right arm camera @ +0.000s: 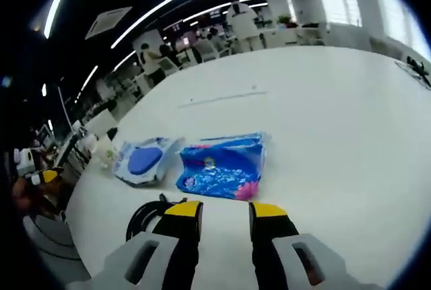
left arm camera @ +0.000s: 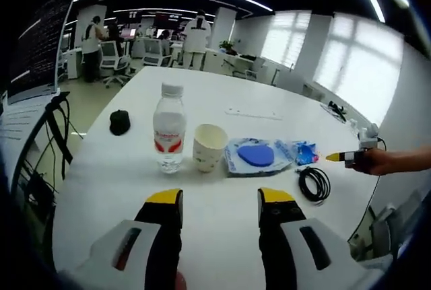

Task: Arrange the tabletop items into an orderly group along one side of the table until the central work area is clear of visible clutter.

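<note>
Both grippers hovering w/ jaws apart, holding nothing: left gripper [left arm camera: 220, 199] facing bottle [left arm camera: 168, 128], cup [left arm camera: 209, 147], wipes [left arm camera: 257, 155] in a row; right gripper [right arm camera: 225, 210] nearing blue pack [right arm camera: 222, 165], cable [right arm camera: 143, 216] beside.

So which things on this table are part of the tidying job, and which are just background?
Job items: water bottle, paper cup, black cap, blue-lidded wipes pack, blue tissue pack, coiled black cable.

Background: office chairs, far desks, people standing at the back.
</note>
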`<state>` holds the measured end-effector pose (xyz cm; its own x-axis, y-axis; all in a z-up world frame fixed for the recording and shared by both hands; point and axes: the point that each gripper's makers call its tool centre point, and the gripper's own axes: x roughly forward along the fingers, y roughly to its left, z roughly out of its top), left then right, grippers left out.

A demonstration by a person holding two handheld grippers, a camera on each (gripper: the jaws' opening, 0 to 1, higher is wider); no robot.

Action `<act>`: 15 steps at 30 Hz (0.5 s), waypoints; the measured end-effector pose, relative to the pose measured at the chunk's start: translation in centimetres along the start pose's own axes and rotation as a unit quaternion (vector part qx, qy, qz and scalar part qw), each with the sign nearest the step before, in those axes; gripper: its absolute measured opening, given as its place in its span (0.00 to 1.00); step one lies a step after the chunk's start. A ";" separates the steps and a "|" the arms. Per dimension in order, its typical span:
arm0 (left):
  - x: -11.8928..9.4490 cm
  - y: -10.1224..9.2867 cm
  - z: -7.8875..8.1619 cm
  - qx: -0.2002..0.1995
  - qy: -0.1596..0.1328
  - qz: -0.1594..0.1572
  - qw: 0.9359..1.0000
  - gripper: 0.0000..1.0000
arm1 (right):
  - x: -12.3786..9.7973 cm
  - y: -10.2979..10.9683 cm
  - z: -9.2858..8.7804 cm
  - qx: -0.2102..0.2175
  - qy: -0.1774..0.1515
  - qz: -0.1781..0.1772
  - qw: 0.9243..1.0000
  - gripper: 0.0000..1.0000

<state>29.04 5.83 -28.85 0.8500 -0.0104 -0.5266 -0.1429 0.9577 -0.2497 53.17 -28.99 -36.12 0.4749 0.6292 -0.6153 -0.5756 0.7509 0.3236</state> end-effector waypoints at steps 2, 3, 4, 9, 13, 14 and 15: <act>-0.1 0.2 -0.1 0.003 0.001 -0.005 1.000 0.44 | -0.7 0.8 -0.6 -0.005 -0.002 0.002 1.000 0.29; -0.2 -0.2 0.0 0.001 0.000 -0.008 1.000 0.44 | -1.0 1.3 -0.9 -0.008 -0.002 0.003 1.000 0.30; -0.2 -0.2 0.0 -0.001 -0.002 -0.010 1.000 0.44 | -1.1 1.8 -1.0 -0.012 -0.001 0.005 1.000 0.30; -0.9 0.2 -0.1 0.001 -0.001 -0.020 1.000 0.45 | -1.9 3.7 -2.1 -0.021 -0.001 0.011 1.000 0.36; -1.2 0.6 0.1 0.002 -0.004 -0.025 1.000 0.45 | -2.3 4.6 -2.5 -0.028 -0.003 0.017 0.999 0.41; -1.3 0.7 0.2 0.003 -0.005 -0.026 1.000 0.46 | -2.8 5.3 -2.5 -0.032 -0.005 0.022 0.999 0.43; -1.4 0.4 0.3 0.004 -0.005 -0.028 1.000 0.46 | -3.1 5.8 -2.5 -0.035 -0.007 0.026 0.999 0.46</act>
<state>27.98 6.37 -27.97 0.8619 -0.0608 -0.5034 -0.0910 0.9581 -0.2714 46.74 -27.08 -34.15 0.4519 0.6695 -0.5895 -0.6442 0.7021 0.3035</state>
